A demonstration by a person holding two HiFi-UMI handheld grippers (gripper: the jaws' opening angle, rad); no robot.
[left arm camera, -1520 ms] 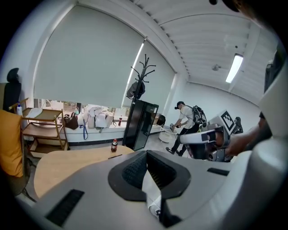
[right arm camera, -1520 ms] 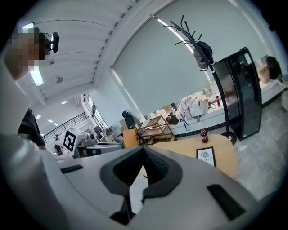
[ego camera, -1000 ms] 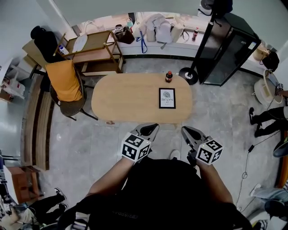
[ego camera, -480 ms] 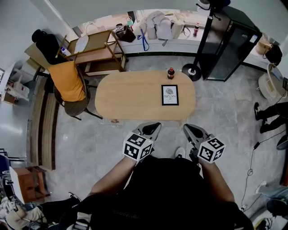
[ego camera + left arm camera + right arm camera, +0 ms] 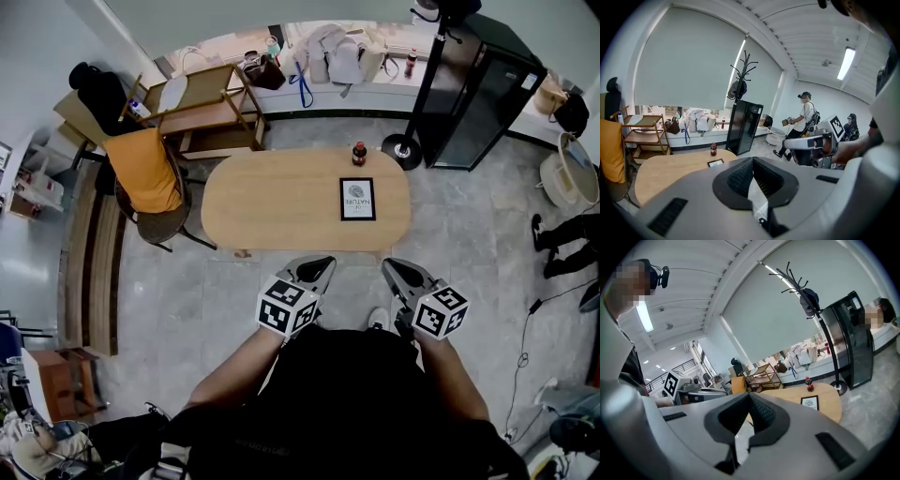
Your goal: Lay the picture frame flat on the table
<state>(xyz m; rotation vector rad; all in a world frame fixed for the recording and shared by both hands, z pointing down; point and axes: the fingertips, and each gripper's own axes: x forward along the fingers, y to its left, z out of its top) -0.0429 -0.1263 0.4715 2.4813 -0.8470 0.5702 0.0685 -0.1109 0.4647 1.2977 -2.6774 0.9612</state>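
Note:
A black-edged picture frame (image 5: pixel 357 199) lies flat on the right half of the oval wooden table (image 5: pixel 272 202); it also shows small as the frame (image 5: pixel 715 162) and the frame (image 5: pixel 810 402) in the gripper views. My left gripper (image 5: pixel 317 268) and right gripper (image 5: pixel 391 273) are held close to my body, short of the table's near edge, well apart from the frame. Both have their jaws together with nothing between them.
A dark cola bottle (image 5: pixel 359 153) stands behind the frame at the table's far edge. An orange-draped chair (image 5: pixel 145 178) sits at the table's left end. A wooden shelf cart (image 5: pixel 202 103), a coat stand (image 5: pixel 406 150) and a black cabinet (image 5: pixel 483 103) stand beyond. Other people stand at the right.
The view has shifted slightly, so the table and frame sit a little to the right in the head view. Both grippers stay shut and in place near my body.

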